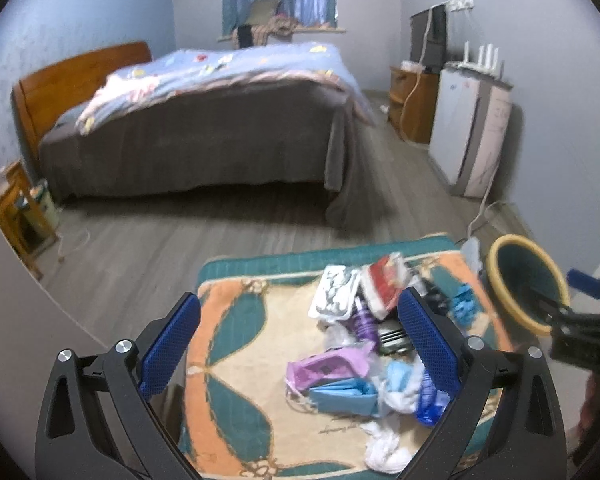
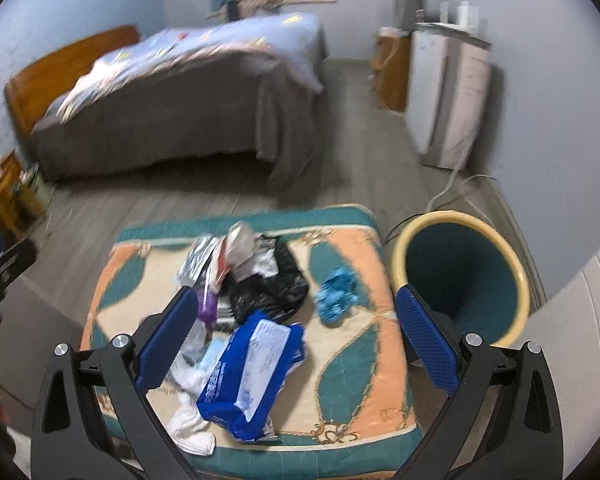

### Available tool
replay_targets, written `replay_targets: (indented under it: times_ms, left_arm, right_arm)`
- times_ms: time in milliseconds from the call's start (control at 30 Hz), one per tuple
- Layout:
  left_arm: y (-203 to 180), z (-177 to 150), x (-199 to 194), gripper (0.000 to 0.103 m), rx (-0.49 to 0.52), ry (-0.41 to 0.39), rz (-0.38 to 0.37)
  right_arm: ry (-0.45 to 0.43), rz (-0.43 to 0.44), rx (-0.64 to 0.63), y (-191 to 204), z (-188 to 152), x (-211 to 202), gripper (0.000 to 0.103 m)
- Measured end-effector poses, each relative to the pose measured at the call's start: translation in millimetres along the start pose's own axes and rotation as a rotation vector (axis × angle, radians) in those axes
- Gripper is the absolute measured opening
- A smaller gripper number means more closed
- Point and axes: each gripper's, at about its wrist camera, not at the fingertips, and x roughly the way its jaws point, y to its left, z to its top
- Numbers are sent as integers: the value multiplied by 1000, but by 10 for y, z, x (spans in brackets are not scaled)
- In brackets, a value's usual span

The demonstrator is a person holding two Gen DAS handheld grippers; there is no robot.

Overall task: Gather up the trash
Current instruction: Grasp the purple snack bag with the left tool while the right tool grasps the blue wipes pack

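**Bedroom floor, trash heap on patterned mat**

Bedroom with pale blue walls and grey plank flooring (image 1: 148,248).

- Wooden-headboard bed (image 1: 204,136), brown cover under a blue floral quilt, standing well behind the mat.
- White cabinet (image 1: 468,136) against the right-hand wall.
- Rectangular teal, orange and cream patterned mat (image 2: 348,376), lying on the floor and carrying the trash.
- Round teal waste bin with yellow rim (image 2: 460,276), upright on the floor, just beside the mat's right edge.
- Left tool (image 1: 299,344): blue-padded fingers spread wide apart, nothing between them, hovering over the mat's near-left part.
- Right tool (image 2: 296,344): blue-padded fingers spread wide apart, empty, above the mat's near edge; bin behind its right finger.
- Crumpled black plastic bag (image 2: 272,288), mid-heap.
- Blue printed plastic wrapper pack (image 2: 248,376), at the heap's near side.
- Red-and-white packet (image 1: 384,284), far side of heap.
- Pink-purple plastic wrapper (image 1: 328,364), left of heap.
- Crumpled white tissue (image 2: 188,428), nearest mat's front edge.
- Crumpled light-blue glove-like wad (image 2: 336,292), lying apart, between heap and bin.
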Motion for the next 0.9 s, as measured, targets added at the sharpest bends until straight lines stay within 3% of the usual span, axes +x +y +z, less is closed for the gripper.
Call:
replay_targets:
  times_ms: [167,367,533,700,833,900]
  left_arm:
    - [39,-64,238,98,-18,30,-30]
    - [3,-211,588,98,76,99,-60]
    - [-19,-412,936,98,110,174,-87]
    - [-148,-613,1156,96,215,218,-97]
    - [-90,-664,1306,95,192,257,-114]
    - [-83,-688,1380,87,189,277,-130]
  right_arm:
    - [75,27,-10,160,-82,350,97]
    - [229,0,18,233,-302,871,97]
    - [278,-12,49,274,-399,1086,97]
    - [325,-15,38,304,-468,1259,95]
    - [364,1,59,284,-502,1362,91]
    - [378,9,57,289,-527,1397,90]
